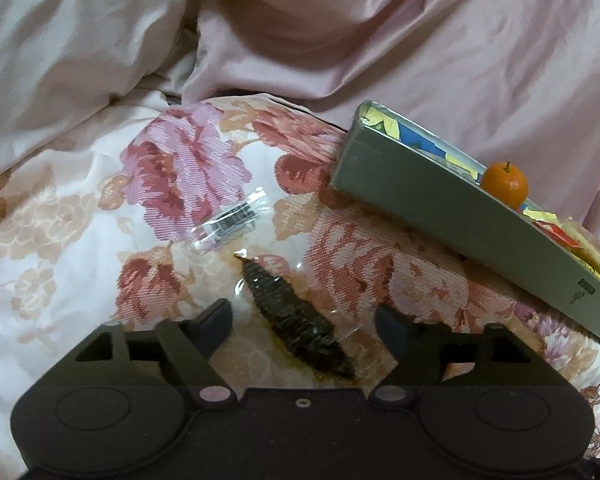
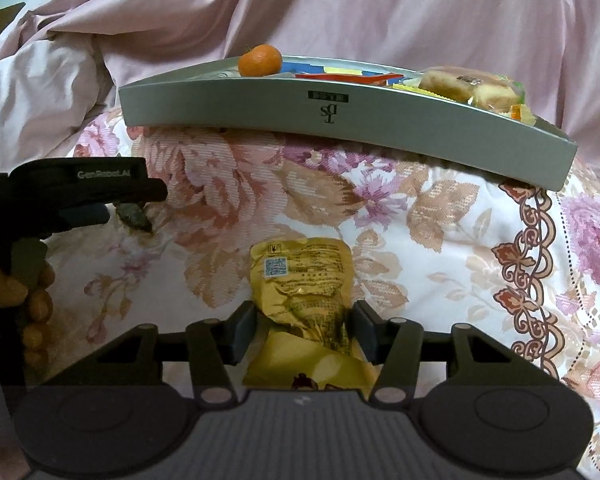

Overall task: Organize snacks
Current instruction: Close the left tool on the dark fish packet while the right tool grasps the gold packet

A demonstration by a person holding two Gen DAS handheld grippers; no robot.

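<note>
A clear packet holding a dark ridged snack (image 1: 284, 304) lies on the floral bedspread (image 1: 180, 168). My left gripper (image 1: 302, 320) straddles it, with both pads against the clear wrapper's edges. In the right wrist view, the pads of my right gripper (image 2: 304, 332) press on both sides of a crumpled gold snack packet (image 2: 300, 276). A grey tray (image 2: 260, 100) stands beyond it. It holds a small orange (image 2: 260, 60), a wrapped bread (image 2: 468, 84) and colourful packets. The left gripper (image 2: 136, 204) shows at the left with the dark snack at its tips.
The grey tray (image 1: 420, 196) rests tilted on the bedspread's raised fold, with the orange (image 1: 505, 184) at its near rim. Pink satin bedding (image 1: 380, 40) is piled behind and to the left. A person's fingers (image 2: 32, 300) hold the left gripper's handle.
</note>
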